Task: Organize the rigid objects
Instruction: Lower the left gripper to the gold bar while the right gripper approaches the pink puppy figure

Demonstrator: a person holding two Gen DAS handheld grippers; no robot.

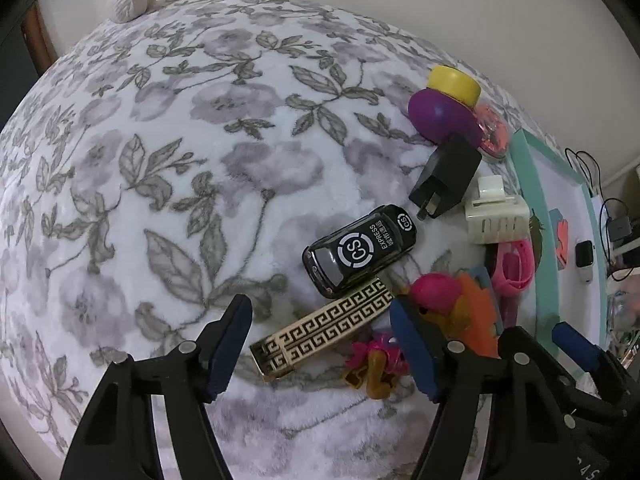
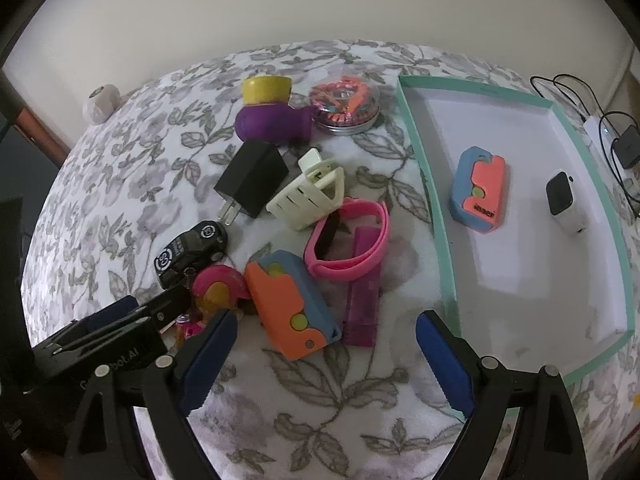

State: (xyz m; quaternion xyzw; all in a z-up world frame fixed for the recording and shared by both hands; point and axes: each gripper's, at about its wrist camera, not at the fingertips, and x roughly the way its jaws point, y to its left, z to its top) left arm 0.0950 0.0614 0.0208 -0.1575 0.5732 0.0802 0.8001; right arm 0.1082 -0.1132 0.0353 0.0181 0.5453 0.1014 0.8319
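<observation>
A cream-and-black patterned hair clip (image 1: 320, 332) lies flat on the flowered cloth between the fingers of my left gripper (image 1: 320, 350); the pads stand apart from it. Just beyond sit a black toy car (image 1: 360, 254), a black charger (image 1: 446, 178) and a cream hair claw (image 1: 496, 212). My right gripper (image 2: 326, 360) hangs open over the cloth, holding nothing, just short of an orange-and-blue toy (image 2: 292, 304). Around that toy lie a pink wristband (image 2: 346, 240), a purple comb (image 2: 362, 280) and a pink-and-orange figure (image 2: 218, 286). The teal-rimmed tray (image 2: 426, 184) holds a second orange-and-blue toy (image 2: 480, 190) and a white watch (image 2: 566, 200).
A purple-and-yellow toy (image 2: 272, 112) and a round clear tin (image 2: 344, 104) sit at the back of the pile. A white textured ball (image 1: 134, 0) rests at the far left edge by the wall. Cables and small devices (image 2: 624, 144) lie right of the tray.
</observation>
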